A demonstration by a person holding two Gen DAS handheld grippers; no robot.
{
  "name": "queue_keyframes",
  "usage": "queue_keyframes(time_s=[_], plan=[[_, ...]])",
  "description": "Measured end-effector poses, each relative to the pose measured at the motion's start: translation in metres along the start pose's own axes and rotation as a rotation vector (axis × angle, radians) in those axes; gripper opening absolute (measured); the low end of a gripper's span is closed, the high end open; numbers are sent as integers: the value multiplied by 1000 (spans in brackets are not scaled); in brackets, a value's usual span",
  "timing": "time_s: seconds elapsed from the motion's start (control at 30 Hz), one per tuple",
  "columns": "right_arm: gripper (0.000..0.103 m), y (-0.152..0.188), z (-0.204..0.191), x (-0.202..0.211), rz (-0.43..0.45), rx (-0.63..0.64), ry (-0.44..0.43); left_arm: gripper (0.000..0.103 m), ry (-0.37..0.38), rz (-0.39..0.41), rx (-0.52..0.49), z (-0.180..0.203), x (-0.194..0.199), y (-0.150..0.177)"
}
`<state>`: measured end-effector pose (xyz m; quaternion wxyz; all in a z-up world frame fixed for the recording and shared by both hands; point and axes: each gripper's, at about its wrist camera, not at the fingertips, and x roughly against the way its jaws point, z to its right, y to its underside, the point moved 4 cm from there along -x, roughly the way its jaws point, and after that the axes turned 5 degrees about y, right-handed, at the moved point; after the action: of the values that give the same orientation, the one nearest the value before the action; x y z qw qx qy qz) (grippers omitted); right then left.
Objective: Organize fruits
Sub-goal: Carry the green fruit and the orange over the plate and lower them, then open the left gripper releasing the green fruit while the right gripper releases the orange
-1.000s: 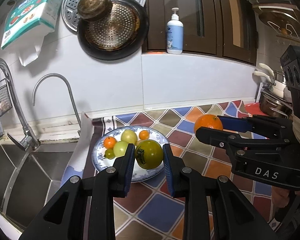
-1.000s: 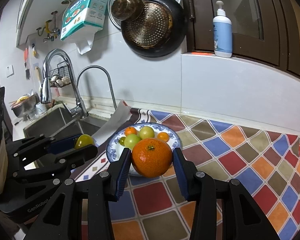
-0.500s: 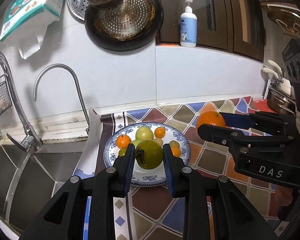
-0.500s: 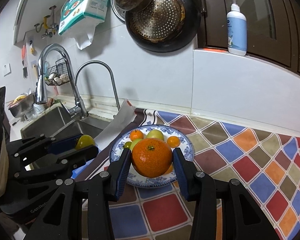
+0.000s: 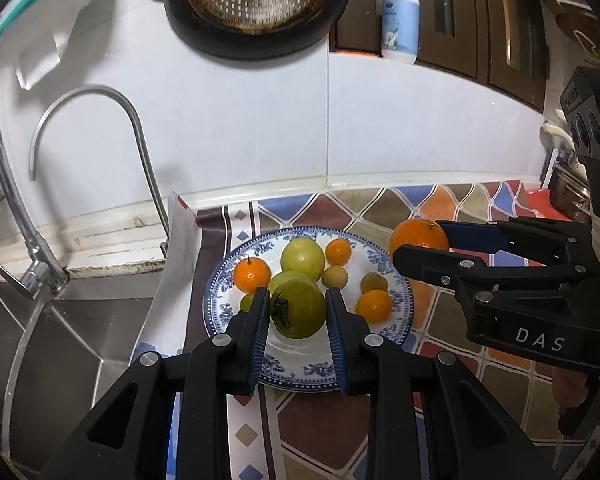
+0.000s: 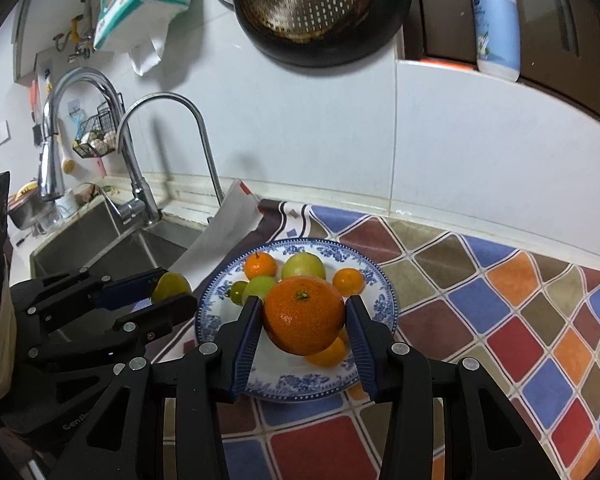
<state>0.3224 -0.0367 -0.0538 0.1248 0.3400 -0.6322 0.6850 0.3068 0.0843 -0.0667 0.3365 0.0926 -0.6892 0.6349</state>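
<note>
My left gripper (image 5: 298,310) is shut on a green tomato (image 5: 299,309) and holds it above the near part of a blue-patterned plate (image 5: 396,286). My right gripper (image 6: 302,314) is shut on a large orange (image 6: 303,314) above the same plate (image 6: 384,284). The plate holds several small oranges and green fruits, among them a green one (image 5: 302,254) at the back. The right gripper with its orange (image 5: 419,235) shows at the right of the left wrist view. The left gripper with its tomato (image 6: 171,286) shows at the left of the right wrist view.
The plate sits on a colourful diamond-pattern mat (image 6: 500,300). A steel sink (image 5: 40,332) and curved taps (image 6: 172,108) lie to the left. A dark pan (image 6: 324,8) hangs on the wall; a soap bottle (image 6: 495,24) stands on the ledge.
Both grippers have moved forward and down toward the plate, each still holding its fruit. The plate now looks larger and lies directly under both fruits.
</note>
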Motion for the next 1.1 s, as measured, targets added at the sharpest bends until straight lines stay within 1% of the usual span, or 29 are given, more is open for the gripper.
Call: queue_keyframes(time_s=[0.43,0.73,0.77,0.83,0.87,1.07,1.1], plan=[[44,12,7,-60,-101,-11,-27,28,11,-115,16,-12,-52,15],[44,17,4,-83,-138,-23,-49,28,41,-155,32,-16,-65,21],[44,17,4,-84,-139,-27,-47,29,41,-157,38,-17,-66,21],[49,16,5,-85,-141,-31,-32,37,42,-159,44,-19,-65,21],[50,16,6,-85,-141,-37,-24,37,38,-157,46,-19,-65,20],[50,21,12,-72,-129,-48,14,44,14,-149,56,-18,-55,20],[50,21,13,-68,-125,-50,20,49,8,-144,54,-17,-52,20]])
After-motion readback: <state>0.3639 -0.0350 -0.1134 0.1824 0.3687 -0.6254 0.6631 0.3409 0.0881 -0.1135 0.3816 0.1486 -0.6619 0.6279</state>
